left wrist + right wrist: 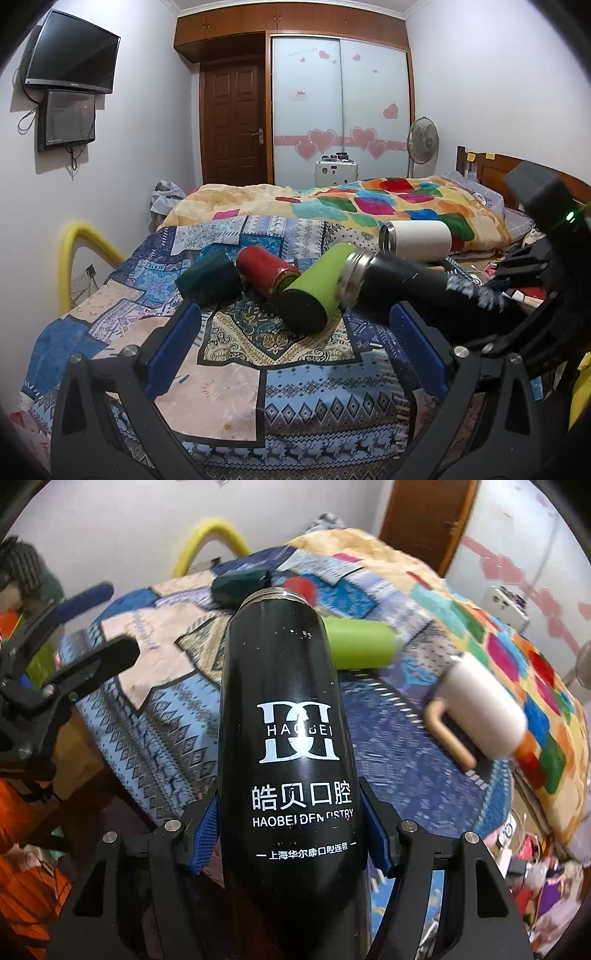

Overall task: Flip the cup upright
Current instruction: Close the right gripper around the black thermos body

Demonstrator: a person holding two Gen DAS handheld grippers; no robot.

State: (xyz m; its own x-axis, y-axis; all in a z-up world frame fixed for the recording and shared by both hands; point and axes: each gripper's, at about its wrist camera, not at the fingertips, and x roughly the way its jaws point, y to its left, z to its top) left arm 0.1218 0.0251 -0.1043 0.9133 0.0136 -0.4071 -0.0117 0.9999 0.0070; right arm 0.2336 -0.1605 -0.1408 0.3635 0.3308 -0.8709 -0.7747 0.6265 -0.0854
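My right gripper (288, 834) is shut on a black flask cup (284, 716) with white HAOBEI print, holding it off the bed, tilted, its steel mouth pointing away. The same black cup (417, 284) shows in the left wrist view, slanting in from the right, its mouth near a green cup (317, 284). My left gripper (295, 347) is open and empty, low over the patterned bedspread, just short of the green cup. A red cup (266, 269), a dark green cup (210, 277) and a white cup (417, 240) lie on their sides.
The cups lie on a patchwork bedspread (229, 387) with a colourful quilt (369, 206) behind. A yellow padded rail (74, 251) stands at the bed's left edge. Clutter lies on the floor to the right (532, 864). A fan (423, 144) and wardrobe stand beyond.
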